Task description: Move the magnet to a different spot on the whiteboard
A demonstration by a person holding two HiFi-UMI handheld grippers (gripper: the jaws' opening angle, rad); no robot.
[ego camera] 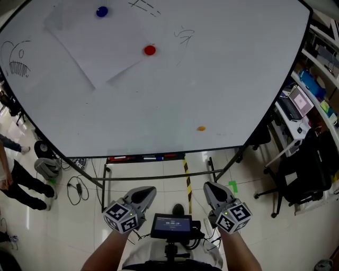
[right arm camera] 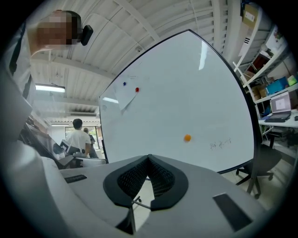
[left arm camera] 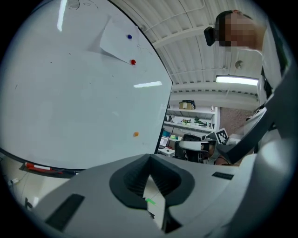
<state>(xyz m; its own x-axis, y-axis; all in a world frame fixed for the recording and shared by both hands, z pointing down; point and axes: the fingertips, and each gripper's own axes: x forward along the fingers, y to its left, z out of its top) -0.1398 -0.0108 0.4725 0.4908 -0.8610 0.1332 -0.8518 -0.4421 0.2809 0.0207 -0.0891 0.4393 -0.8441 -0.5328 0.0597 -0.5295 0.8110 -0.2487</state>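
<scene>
Right gripper (ego camera: 210,186), left gripper (ego camera: 150,190): jaws pressed together, empty, well back from whiteboard (ego camera: 159,100). Orange magnet (ego camera: 201,128) on board ahead of right gripper; red magnet (ego camera: 150,50) farther up-left. Move finished or unstarted; cannot tell.

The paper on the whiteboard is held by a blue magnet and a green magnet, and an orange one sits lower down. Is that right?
Not quite: the second magnet is red, not green. The head view shows the paper held by a blue magnet and a red magnet, with the orange magnet lower down on the whiteboard.
</scene>
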